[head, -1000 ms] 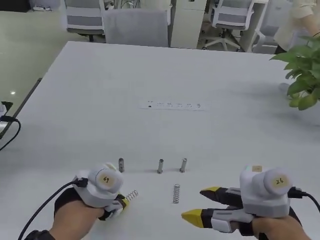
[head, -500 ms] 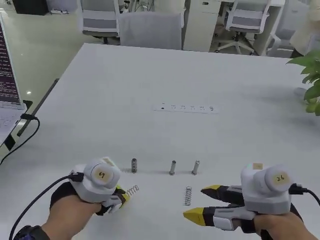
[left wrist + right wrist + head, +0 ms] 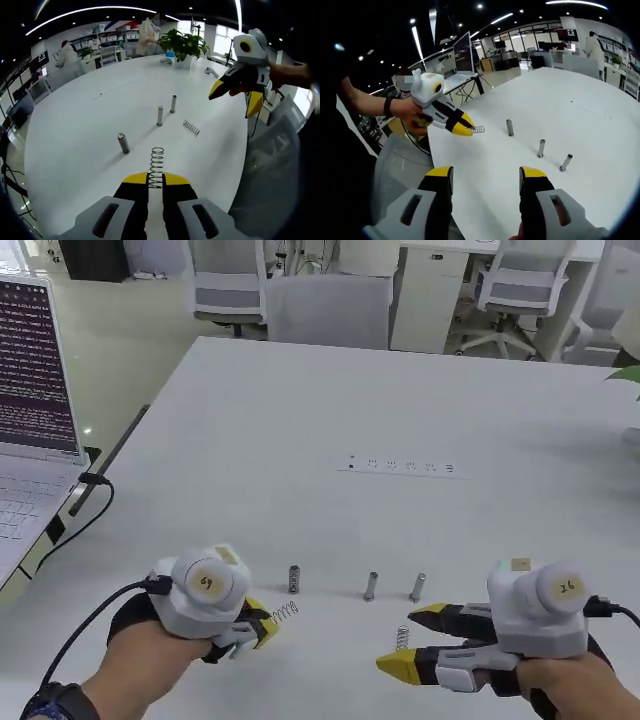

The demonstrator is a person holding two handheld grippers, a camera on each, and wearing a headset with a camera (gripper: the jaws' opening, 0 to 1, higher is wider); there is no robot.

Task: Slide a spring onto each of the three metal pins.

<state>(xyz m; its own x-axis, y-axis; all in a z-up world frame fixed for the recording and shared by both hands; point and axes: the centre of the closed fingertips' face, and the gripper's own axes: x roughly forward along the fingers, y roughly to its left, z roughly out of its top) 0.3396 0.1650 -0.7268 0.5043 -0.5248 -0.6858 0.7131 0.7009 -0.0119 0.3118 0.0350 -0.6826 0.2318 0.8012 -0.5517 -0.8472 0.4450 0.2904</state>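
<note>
One spring [image 3: 284, 612] clenched in left hand-held gripper [image 3: 266, 627], nearer pin row than second ago. Left pin [image 3: 294, 579] already sprung; middle pin [image 3: 371, 586] likely next. Right hand-held gripper [image 3: 486, 172] released, empty, beside loose spring [image 3: 402, 637] on bench [image 3: 300, 440].

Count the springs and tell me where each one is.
3. A fitted spring on the left pin; a held spring in the left gripper; a loose spring on the table beside the open right gripper. None seems hidden.
</note>
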